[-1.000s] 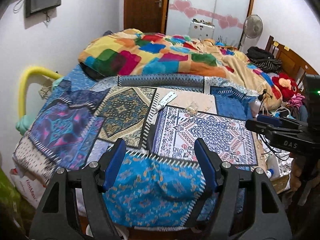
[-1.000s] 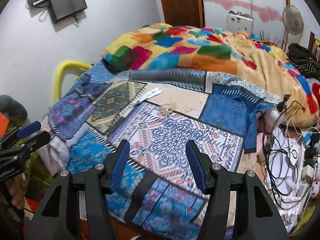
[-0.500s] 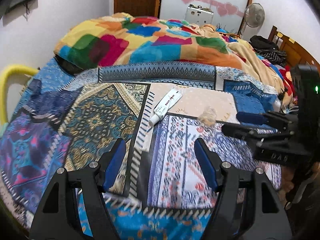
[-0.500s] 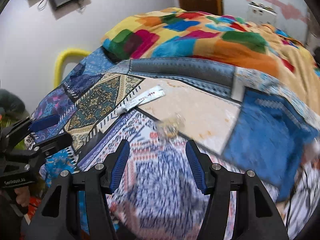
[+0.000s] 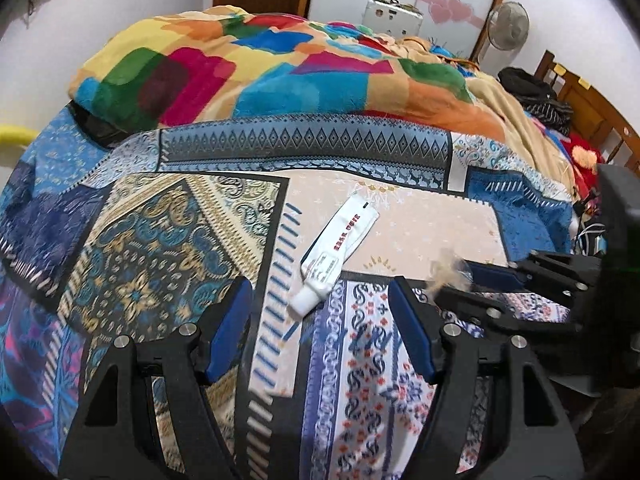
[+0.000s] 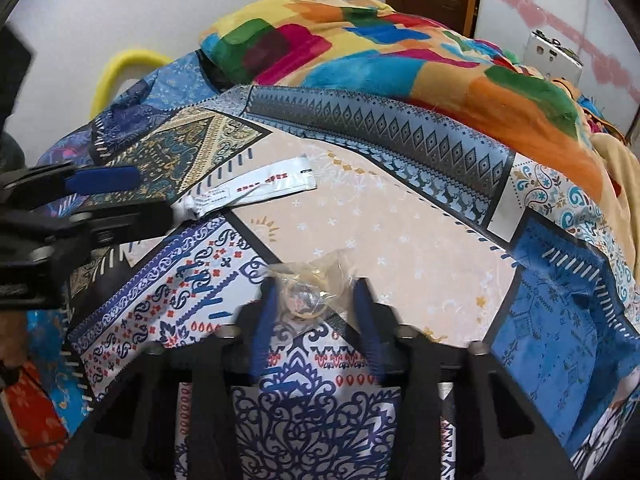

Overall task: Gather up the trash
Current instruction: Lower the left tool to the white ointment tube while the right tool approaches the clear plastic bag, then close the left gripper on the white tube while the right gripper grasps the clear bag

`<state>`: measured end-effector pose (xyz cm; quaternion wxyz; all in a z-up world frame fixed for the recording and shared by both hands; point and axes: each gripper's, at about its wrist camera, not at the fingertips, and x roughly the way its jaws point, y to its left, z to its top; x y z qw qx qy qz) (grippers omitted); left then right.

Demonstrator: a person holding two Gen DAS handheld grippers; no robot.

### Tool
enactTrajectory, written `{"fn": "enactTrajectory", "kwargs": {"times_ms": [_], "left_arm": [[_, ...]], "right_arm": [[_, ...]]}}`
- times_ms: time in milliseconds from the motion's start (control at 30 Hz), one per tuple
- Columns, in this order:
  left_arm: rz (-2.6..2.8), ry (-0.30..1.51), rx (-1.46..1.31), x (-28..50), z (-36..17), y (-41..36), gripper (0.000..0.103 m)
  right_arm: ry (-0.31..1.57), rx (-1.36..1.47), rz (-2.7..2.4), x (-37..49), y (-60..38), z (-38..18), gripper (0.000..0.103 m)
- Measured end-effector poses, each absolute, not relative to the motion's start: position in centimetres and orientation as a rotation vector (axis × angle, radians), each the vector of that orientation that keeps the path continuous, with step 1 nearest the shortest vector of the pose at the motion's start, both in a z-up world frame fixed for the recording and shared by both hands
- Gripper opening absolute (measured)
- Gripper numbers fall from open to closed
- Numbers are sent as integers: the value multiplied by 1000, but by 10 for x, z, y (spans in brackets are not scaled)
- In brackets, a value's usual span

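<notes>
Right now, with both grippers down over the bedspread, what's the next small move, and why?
Probably let the right gripper finish closing on the clear wrapper, then lift. The wrapper already sits between its fingers, and they are closing, though a firm pinch isn't clear yet. The left gripper is open just short of the white tube, so that pick can follow.

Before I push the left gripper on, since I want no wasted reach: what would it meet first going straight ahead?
Most likely the white tube: its cap end lies just ahead between the open fingers of the left gripper, on the patchwork bedspread. Depth is unclear; the fingers might touch cloth first.
</notes>
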<state>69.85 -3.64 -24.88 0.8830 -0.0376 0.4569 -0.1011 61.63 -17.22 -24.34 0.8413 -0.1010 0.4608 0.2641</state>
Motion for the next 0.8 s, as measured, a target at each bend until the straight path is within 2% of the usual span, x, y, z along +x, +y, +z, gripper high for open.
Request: {"fn": "enactTrajectory", "kwargs": {"times_ms": [67,100,167,200,300,567,800], "left_arm": [[-206,959,-45,704,-254,-42,55],[-199,975,-26,708,-259,-46,52],[-185,998,-4,713,-268,-50,40],[-168,985,14,714,-269,-52,38],[-158,970,43,712,-271,-58,21],[-174,980,20,684,-255,-70,19],[-191,926,-27,634,-193,-80,19]], "right_arm": [[971,-172,567,612,-179,-240,25],[964,-155,559,611,-183,-239,24],[958,-125,537,609,-190,-235,24],[957,-112,531,609,-193,-233,24],[945,-70,502,609,-205,-226,24],[945,-16,416,605,-225,-212,24],[925,13,389,584,-239,-178,23]]}}
